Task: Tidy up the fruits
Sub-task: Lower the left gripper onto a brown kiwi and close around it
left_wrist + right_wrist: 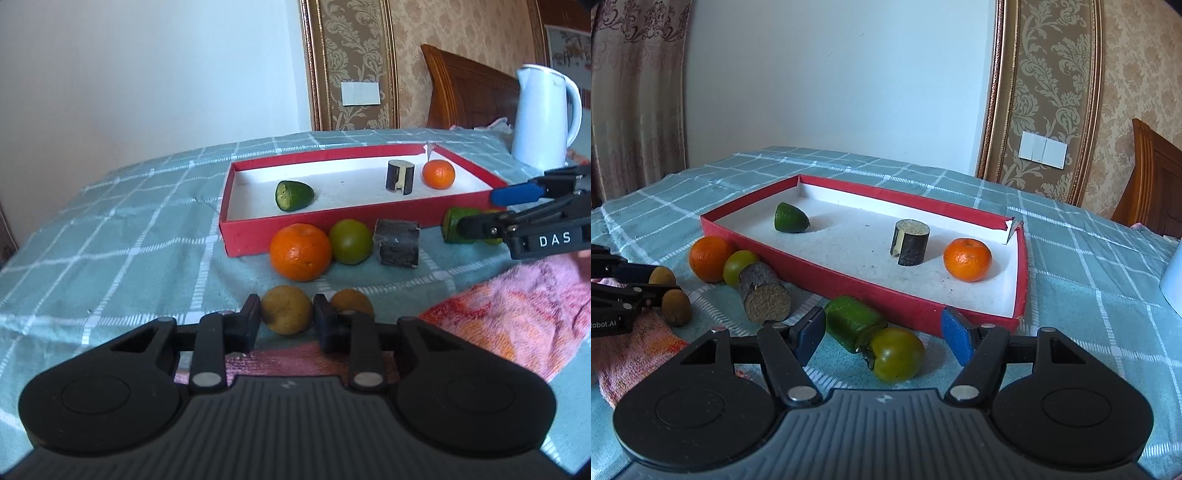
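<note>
A red tray [332, 229] [886, 299] holds a cut green fruit [293, 195] [790, 218], a dark cane piece [400, 176] [911, 246] and a small orange [438, 174] [967, 259]. In front of it lie an orange [300, 252] [709, 258], a green fruit [350, 242] [738, 266] and a dark cane piece [398, 243] [764, 297]. My left gripper [286, 317] is shut on a brown fruit [286, 309] [663, 275]; a second brown fruit [351, 301] [676, 306] lies beside it. My right gripper [884, 338] is open around a green cut piece [853, 321] and a green fruit [897, 354].
A white kettle [543, 118] stands at the far right behind the tray. A pink towel [517, 306] [631, 350] lies on the checked green cloth [110, 240] near the front. A wooden headboard [469, 92] and wall are behind.
</note>
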The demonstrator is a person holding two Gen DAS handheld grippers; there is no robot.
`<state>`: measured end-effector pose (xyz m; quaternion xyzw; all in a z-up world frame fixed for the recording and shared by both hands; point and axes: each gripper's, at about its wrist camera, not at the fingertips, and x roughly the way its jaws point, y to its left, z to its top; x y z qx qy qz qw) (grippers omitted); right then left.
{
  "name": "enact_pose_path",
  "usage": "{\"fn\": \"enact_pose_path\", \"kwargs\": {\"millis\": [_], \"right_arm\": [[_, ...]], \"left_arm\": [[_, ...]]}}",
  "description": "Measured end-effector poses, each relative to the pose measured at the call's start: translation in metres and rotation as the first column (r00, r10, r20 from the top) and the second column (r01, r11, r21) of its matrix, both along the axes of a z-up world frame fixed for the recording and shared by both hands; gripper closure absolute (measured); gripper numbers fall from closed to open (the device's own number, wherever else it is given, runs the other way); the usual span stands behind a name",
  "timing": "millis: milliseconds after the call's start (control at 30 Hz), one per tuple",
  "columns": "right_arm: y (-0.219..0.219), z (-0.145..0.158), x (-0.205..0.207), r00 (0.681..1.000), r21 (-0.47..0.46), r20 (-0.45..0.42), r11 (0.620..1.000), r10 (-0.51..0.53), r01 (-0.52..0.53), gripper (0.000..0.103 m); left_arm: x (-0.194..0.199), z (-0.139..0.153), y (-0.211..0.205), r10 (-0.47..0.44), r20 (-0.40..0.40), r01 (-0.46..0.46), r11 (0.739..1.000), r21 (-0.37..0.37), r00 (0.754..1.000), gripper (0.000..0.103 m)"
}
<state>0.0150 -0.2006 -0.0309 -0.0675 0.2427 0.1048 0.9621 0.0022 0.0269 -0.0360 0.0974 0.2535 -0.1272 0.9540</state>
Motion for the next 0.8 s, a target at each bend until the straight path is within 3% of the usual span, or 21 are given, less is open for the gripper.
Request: {"fn": "enact_pose_path", "kwargs": {"millis": [333, 633, 800], "right_arm": [[0.004, 0.001, -0.005, 0.998, 0.013, -0.007, 0.998, 0.068, -0.068, 0.034], [0.015, -0.004, -0.007, 0.999, -0.077, -0.01, 0.996, 0.049, -0.049, 0.027], [0.008, -0.002, -0.016, 1.0, -0.033, -0.003, 0.999, 0.029, -0.03, 0.026]], "left_arm": [[0.007, 0.0, 0.017, 0.018, -0.043, -0.022, 0.993, -0.116, 0.999, 0.075], [0.005, 0.0, 0.014, 0.021, -0.04, -0.024, 0.995, -0.099, 0.999, 0.075], [0.006, 0.0, 0.014, 0.023, -0.041, -0.027, 0.995, -0.099, 0.999, 0.074]]}}
